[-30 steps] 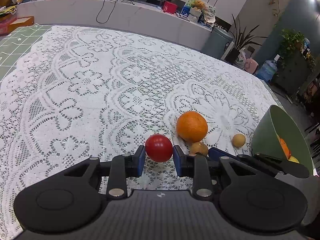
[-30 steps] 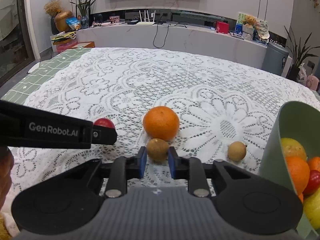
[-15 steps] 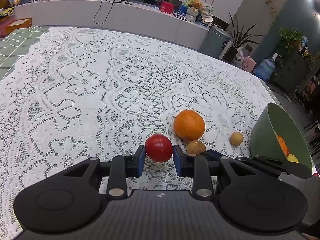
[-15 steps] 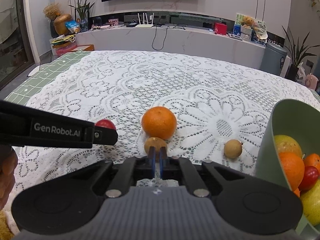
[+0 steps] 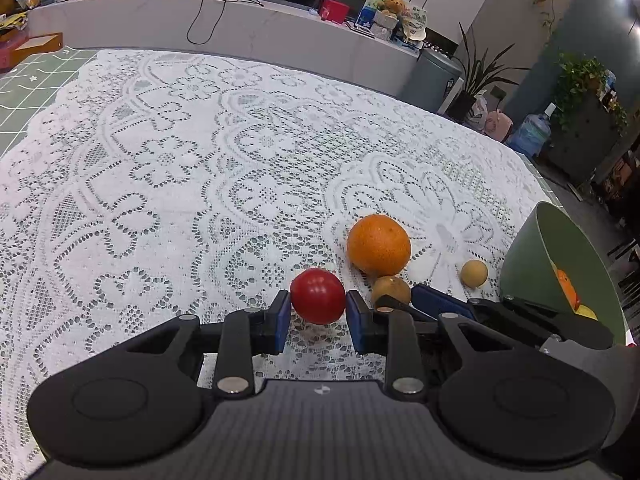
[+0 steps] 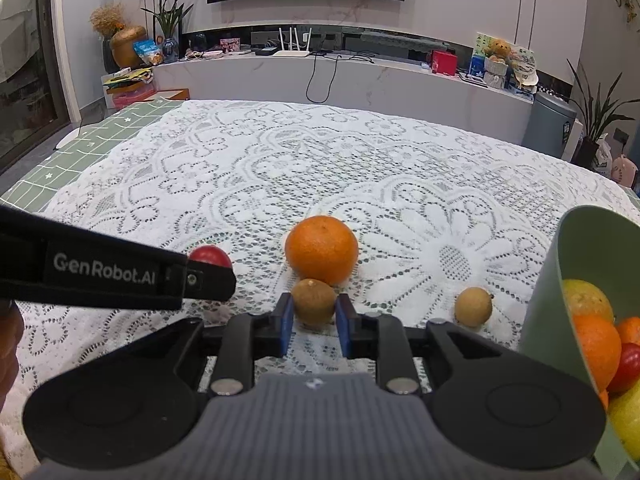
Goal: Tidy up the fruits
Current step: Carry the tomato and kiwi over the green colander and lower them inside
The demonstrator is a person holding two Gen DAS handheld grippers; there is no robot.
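Here, left gripper (image 5: pixel 318 316) pinches glossy round red fruit (image 5: pixel 317 295) over lace cloth (image 5: pixel 160 184).

Between your left claw's (image 5: pixel 319 315) fingers sits the tomato (image 5: pixel 317 295); ahead and to its right lies the orange (image 5: pixel 378 245). Your right claw (image 6: pixel 314 324) brackets the kiwi (image 6: pixel 313 302), the orange just behind it. A longan (image 6: pixel 473 306) lies to its right, the bowl (image 6: pixel 560 280) of fruit farther right.

White floral lace cloth (image 5: pixel 200 184), red tomato (image 5: pixel 317 295), orange orange (image 5: pixel 378 245), brown longans (image 6: pixel 314 302), green bowl (image 5: pixel 532 264).
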